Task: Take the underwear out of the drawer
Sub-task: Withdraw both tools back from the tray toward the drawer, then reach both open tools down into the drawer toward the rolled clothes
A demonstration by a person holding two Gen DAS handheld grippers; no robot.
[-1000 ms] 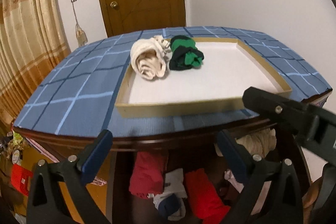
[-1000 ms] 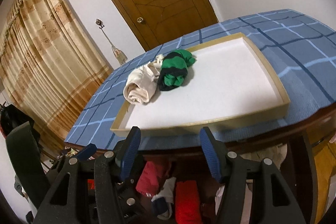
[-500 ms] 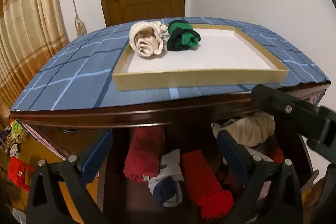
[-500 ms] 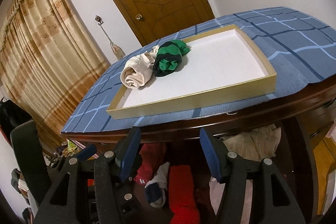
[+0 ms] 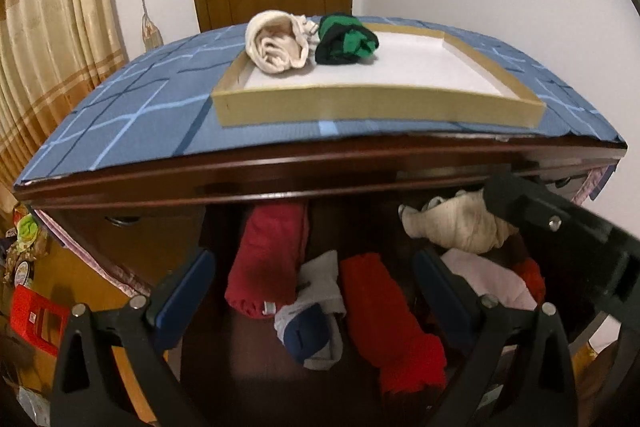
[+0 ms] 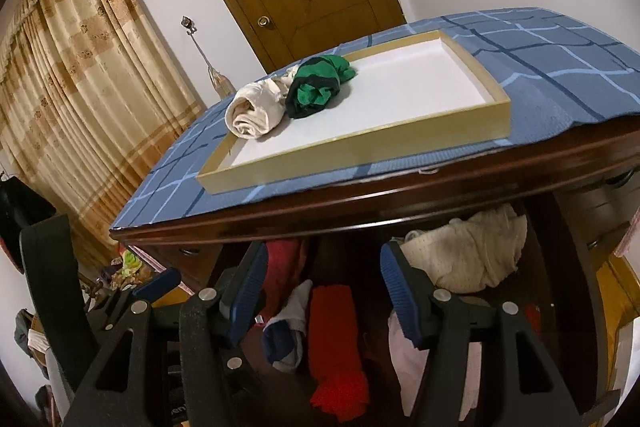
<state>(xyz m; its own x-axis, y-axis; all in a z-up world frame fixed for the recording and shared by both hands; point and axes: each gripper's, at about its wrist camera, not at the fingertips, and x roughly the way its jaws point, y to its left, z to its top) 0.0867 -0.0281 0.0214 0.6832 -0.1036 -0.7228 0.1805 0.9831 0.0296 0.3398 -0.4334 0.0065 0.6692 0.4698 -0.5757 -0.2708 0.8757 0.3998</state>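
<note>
Both grippers angled down over open drawer (image 5: 248, 379) of rolled underwear (image 5: 264, 259); left gripper (image 5: 312, 277) and right gripper (image 6: 320, 287) jaws apart, empty.

Both the left gripper (image 5: 314, 281) and the right gripper (image 6: 322, 285) have sunk from tabletop height toward the open drawer (image 5: 360, 227) (jaws parted as before). The tray (image 5: 376, 107) now sits higher in both views, seen nearly edge-on. More of the rolled underwear (image 5: 394, 319) shows in the drawer.
</note>
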